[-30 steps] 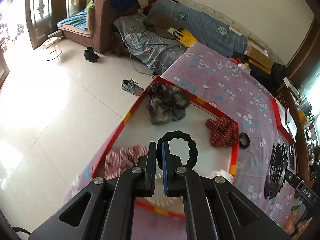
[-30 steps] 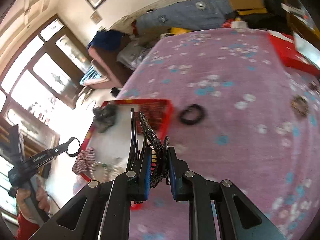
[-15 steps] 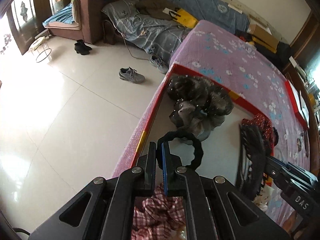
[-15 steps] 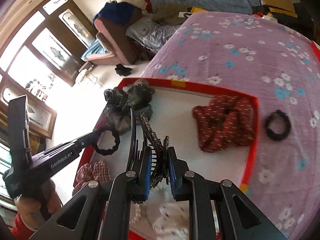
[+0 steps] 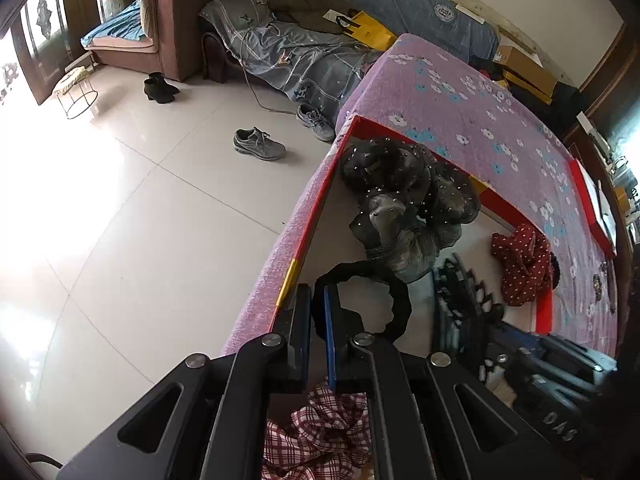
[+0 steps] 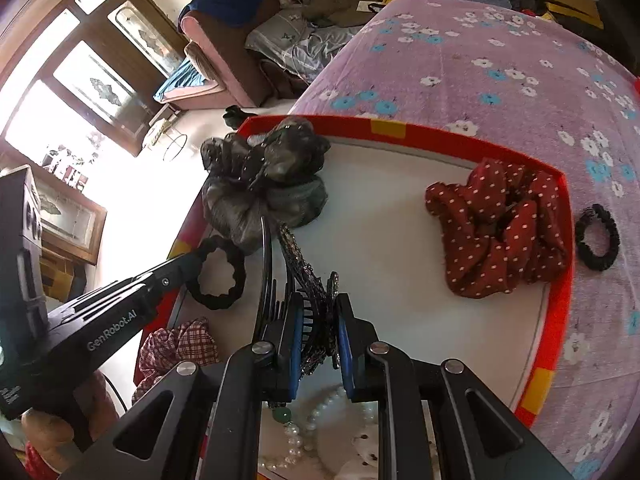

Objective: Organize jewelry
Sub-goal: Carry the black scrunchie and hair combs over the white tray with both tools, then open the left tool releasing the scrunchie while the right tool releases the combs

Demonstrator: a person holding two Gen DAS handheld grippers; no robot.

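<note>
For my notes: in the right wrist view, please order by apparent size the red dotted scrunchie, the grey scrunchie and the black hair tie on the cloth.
1. red dotted scrunchie and grey scrunchie: alike, not ranked.
2. black hair tie: clearly smallest.

The left gripper [image 5: 318,320] pinches a black scrunchie [image 5: 374,300] over the red-rimmed tray [image 5: 316,216].
</note>
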